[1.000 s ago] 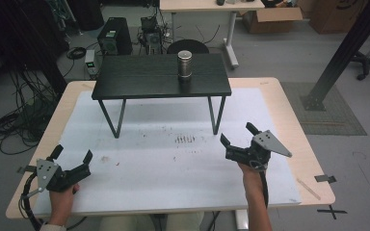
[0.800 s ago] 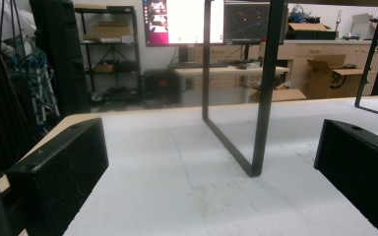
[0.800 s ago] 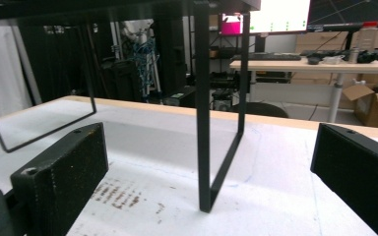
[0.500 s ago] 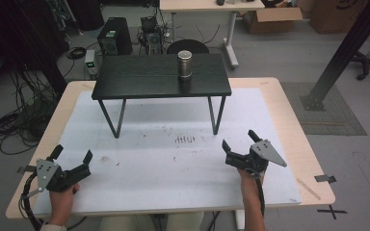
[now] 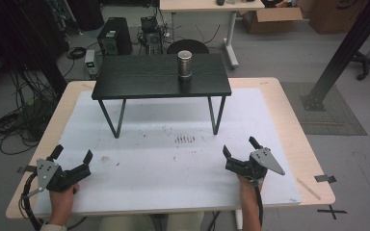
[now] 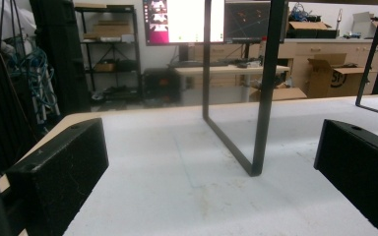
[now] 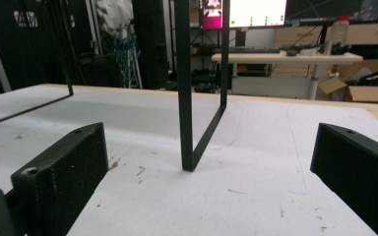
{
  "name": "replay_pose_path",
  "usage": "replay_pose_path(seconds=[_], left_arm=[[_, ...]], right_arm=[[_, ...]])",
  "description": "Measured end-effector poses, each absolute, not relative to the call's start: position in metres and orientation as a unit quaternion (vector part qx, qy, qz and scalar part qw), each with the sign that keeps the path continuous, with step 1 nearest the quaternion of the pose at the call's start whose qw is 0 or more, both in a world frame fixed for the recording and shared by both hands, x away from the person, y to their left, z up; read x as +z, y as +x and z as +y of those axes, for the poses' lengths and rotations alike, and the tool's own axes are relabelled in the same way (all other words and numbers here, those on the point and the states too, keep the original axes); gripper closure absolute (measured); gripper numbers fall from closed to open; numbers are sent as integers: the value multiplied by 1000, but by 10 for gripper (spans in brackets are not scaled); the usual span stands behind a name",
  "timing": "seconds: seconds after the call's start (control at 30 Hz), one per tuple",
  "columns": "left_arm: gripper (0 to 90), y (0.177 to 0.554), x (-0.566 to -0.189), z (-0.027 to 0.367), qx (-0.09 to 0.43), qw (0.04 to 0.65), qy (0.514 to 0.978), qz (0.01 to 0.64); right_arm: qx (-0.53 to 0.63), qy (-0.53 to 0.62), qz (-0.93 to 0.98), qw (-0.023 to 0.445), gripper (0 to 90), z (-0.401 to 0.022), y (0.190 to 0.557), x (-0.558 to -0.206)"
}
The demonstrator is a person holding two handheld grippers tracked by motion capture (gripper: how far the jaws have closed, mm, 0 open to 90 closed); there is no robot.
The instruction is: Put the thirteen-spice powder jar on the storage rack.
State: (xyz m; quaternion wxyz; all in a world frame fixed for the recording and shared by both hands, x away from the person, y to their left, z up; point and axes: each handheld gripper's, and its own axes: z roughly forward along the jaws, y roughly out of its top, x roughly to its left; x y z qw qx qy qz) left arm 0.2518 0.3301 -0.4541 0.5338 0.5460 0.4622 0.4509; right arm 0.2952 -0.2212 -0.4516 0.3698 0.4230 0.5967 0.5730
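Observation:
A silver metal cup (image 5: 185, 64) stands upright on a small black table (image 5: 139, 77) at the far side of the white mat (image 5: 173, 159). Near the mat's front left corner my left gripper (image 5: 72, 155) rests open, nothing between its jaws. My right gripper (image 5: 240, 146) is open at the front right, also with nothing in it. In the left gripper view the wide-apart jaws frame a black table leg (image 6: 263, 98). The other black leg (image 7: 184, 88) rises between the jaws in the right gripper view.
The wooden tabletop (image 5: 294, 130) shows around the mat. Small dark marks (image 5: 185, 139) dot the mat's middle. On the floor beyond are computer boxes (image 5: 112, 36), cables, a desk and cardboard boxes (image 5: 270, 19). A black post (image 5: 342, 53) stands at the right.
My right gripper has drawn back toward the front edge of the mat and sits lower. The left gripper has hardly moved. Both stay open.

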Motion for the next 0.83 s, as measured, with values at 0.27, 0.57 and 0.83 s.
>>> replay_pose_path(seconds=[0.27, 0.57, 0.83], left_arm=[[2, 252, -454, 330, 451, 534, 545, 462], [2, 251, -454, 330, 453, 534, 544, 463], [2, 251, -454, 330, 454, 534, 543, 463]], right_arm=[[585, 400, 578, 404, 4, -219, 286, -455], [591, 395, 572, 409, 0, -220, 284, -456], [590, 394, 574, 409, 0, -220, 284, -456]])
